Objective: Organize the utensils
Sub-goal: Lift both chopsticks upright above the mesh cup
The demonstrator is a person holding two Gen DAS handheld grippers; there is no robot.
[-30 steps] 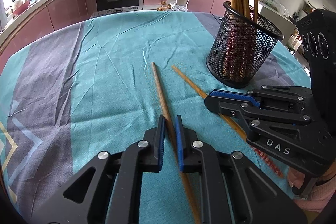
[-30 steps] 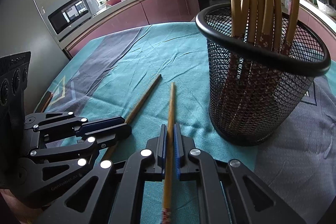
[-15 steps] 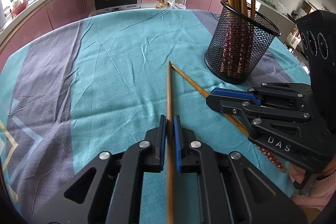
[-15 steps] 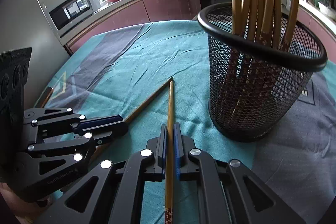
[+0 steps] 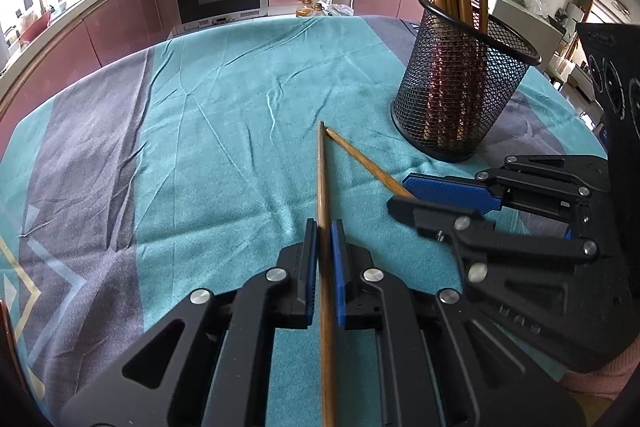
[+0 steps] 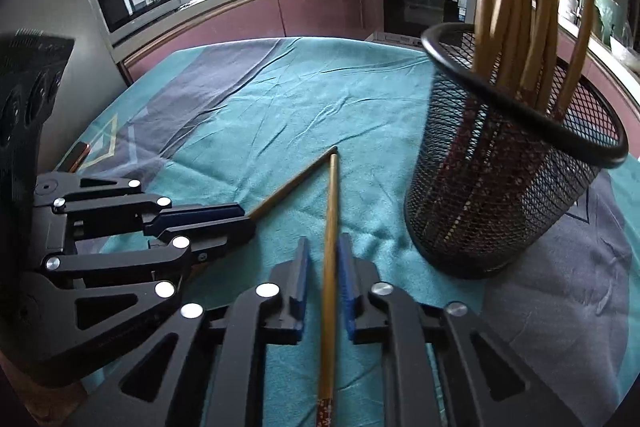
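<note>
On the table (image 5: 240, 107), under a teal and grey cloth, stands a black mesh holder (image 5: 460, 95) already filled with upright chopsticks. Near its base, 2 loose chopsticks lie with their tips nearly touching, forming a V. Left gripper (image 5: 325, 239) is clamped on the darker chopstick (image 5: 322, 179), pads snug against the shaft. Right gripper (image 6: 322, 259) straddles the lighter chopstick (image 6: 330, 211); a slim gap shows each side of it, so the pads look not quite pressed, and the grip is doubtful.

Step in hand, judged: lift both sticks and drop them into the holder. To do it well: firm up the right grip before raising, tilt each stick toward vertical, clear the rim, avoid knocking the light holder or the standing sticks, insert 1 at a time.
</note>
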